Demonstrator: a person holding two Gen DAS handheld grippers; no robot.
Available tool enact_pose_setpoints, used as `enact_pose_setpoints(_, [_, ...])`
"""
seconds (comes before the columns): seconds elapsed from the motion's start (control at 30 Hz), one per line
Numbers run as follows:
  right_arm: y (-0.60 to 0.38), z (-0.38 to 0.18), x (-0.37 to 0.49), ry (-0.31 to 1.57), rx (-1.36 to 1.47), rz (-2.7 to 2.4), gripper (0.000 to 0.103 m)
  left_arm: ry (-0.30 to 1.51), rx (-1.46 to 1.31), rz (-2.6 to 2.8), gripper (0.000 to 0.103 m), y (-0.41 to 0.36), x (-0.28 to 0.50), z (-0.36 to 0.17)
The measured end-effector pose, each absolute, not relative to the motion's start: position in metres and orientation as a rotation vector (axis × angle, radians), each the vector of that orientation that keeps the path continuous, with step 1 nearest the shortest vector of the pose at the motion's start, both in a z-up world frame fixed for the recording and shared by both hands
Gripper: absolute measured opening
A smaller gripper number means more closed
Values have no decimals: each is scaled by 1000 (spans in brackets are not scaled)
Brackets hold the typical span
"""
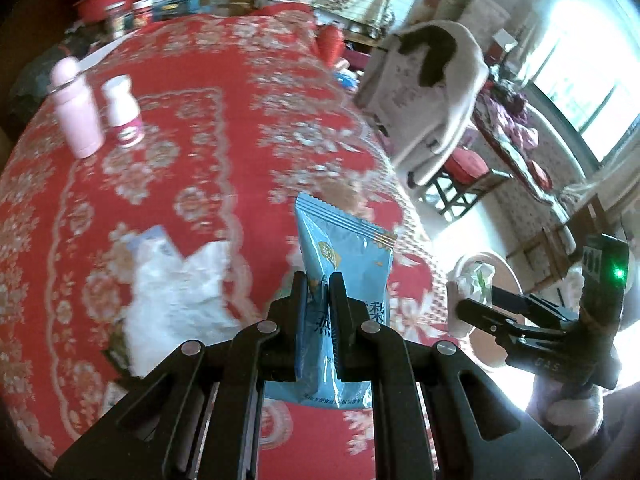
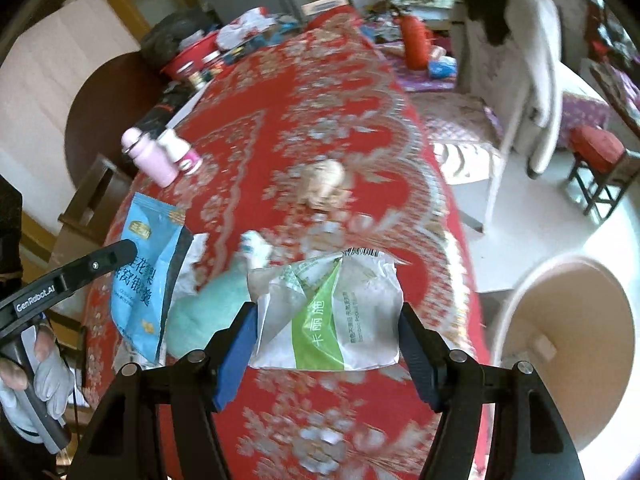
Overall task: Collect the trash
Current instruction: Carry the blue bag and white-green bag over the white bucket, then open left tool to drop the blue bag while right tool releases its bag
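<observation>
Holding trash in both grippers over the red tablecloth [image 1: 224, 92]: left gripper [image 1: 319, 280] pinches a blue snack wrapper [image 1: 344, 252] tight, right gripper [image 2: 326, 316] clamps a white-green tissue pack [image 2: 332, 312] fairly wide. Beige bin [image 2: 568, 344] sits at 3 o'clock.

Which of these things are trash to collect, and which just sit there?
Job: blue snack wrapper, white-and-green tissue packet, crumpled white tissue, beige bin.
Lying about: pink bottle, small white bottle, red tablecloth, chair with coat.
</observation>
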State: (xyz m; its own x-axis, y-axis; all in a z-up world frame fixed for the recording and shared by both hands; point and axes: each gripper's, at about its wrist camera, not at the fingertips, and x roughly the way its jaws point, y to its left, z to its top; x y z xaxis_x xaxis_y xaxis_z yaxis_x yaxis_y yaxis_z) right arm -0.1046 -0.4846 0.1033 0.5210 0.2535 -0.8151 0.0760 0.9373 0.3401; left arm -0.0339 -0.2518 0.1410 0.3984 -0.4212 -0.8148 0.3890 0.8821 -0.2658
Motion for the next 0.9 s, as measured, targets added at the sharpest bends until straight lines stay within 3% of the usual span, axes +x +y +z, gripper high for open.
enact_pose_setpoints(0.9, [-644, 79, -208, 1022, 527, -245, 67, 1105, 91, -805, 8, -453, -79, 113])
